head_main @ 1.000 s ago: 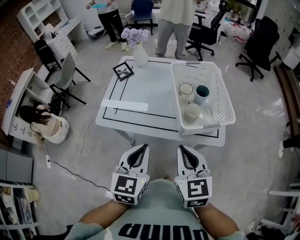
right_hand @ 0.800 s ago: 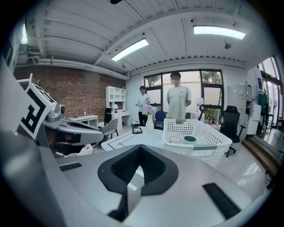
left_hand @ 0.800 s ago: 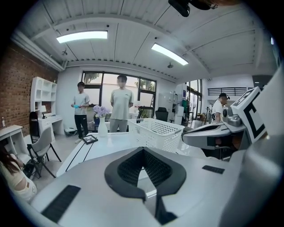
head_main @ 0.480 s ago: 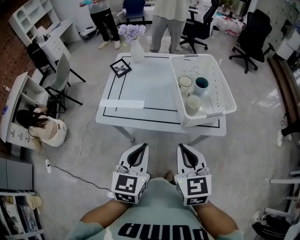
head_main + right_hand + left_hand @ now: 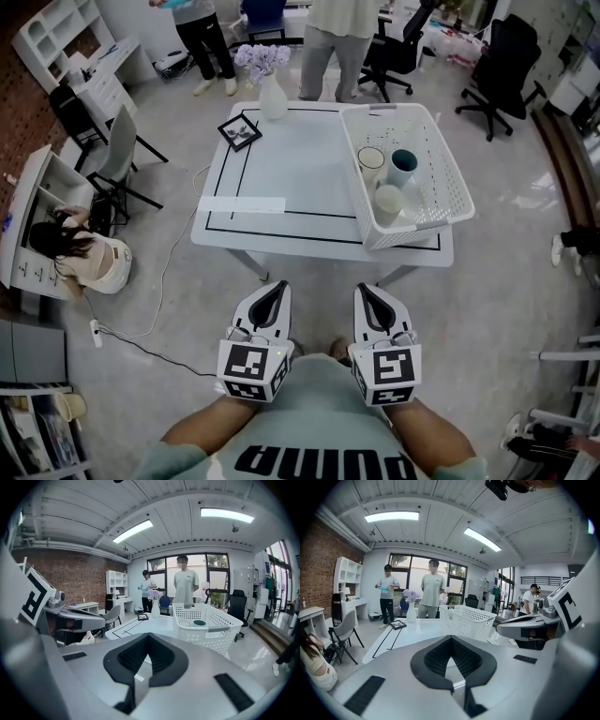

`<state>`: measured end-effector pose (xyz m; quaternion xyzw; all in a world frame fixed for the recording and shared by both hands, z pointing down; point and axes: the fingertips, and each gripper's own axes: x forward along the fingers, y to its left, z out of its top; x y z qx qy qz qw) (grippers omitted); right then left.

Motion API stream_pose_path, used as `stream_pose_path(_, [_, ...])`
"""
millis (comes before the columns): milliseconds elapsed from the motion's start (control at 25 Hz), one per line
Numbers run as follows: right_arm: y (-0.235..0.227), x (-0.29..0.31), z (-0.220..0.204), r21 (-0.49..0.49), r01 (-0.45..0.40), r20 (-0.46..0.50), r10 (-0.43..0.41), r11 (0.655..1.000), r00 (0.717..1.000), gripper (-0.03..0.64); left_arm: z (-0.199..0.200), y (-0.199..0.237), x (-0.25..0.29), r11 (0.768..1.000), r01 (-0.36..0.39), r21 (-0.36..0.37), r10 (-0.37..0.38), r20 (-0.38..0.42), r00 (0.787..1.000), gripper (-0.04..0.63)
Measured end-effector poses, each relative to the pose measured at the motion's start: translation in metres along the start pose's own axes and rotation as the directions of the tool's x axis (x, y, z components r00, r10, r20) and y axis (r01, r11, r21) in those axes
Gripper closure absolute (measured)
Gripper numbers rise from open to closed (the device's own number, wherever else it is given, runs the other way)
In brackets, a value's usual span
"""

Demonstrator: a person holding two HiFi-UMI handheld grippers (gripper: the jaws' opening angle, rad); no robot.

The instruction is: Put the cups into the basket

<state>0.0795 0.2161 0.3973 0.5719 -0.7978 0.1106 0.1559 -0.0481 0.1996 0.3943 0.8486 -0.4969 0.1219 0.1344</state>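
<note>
Head view: against the earlier pictures, the table (image 5: pixel 300 169) sits a little higher in the picture. The three cups have not moved. The cream cup (image 5: pixel 371 158) and the teal cup (image 5: pixel 404 162) stand side by side in the basket (image 5: pixel 452 183), and the white cup (image 5: pixel 386 201) stands just nearer than them. The basket stands on the table's right side. The vase (image 5: pixel 273 99) and the frame (image 5: pixel 241 131) stand at the far left edge as before. The left gripper (image 5: pixel 274 286) has shifted slightly left; the right gripper (image 5: pixel 367 289) holds its spot. Both are held close to the person's chest, side by side and near each other. They point forward at the table with a slight downward tilt. Their tips are over the floor (image 5: pixel 487 309), short of the table's near edge and well apart from the basket. A forearm runs back from each gripper to the bottom of the picture.

Left gripper view: the left gripper (image 5: pixel 451 638) is clenched, its tips meeting with nothing between them. Past it lie the table (image 5: pixel 417 632) and the basket (image 5: pixel 466 620). The right gripper (image 5: pixel 525 626) shows at the right edge. Two people (image 5: pixel 431 595) stand beyond the table.

Right gripper view: the right gripper (image 5: pixel 147 635) is also clenched on nothing. The basket (image 5: pixel 213 625) is ahead and to the right, with the cream cup (image 5: pixel 184 624) and the teal cup (image 5: pixel 199 622) visible over its rim. The left gripper (image 5: pixel 77 616) shows at the left.
</note>
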Motion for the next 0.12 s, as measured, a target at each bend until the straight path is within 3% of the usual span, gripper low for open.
stream_pose_path(120, [0.0026, 0.0021, -0.0006, 0.0, -0.002, -0.001, 0.002, 1.0, 1.0, 0.604, -0.0012, 0.0037, 0.0, 1.0, -0.002, -0.009, 0.002, -0.001, 1.0, 0.589])
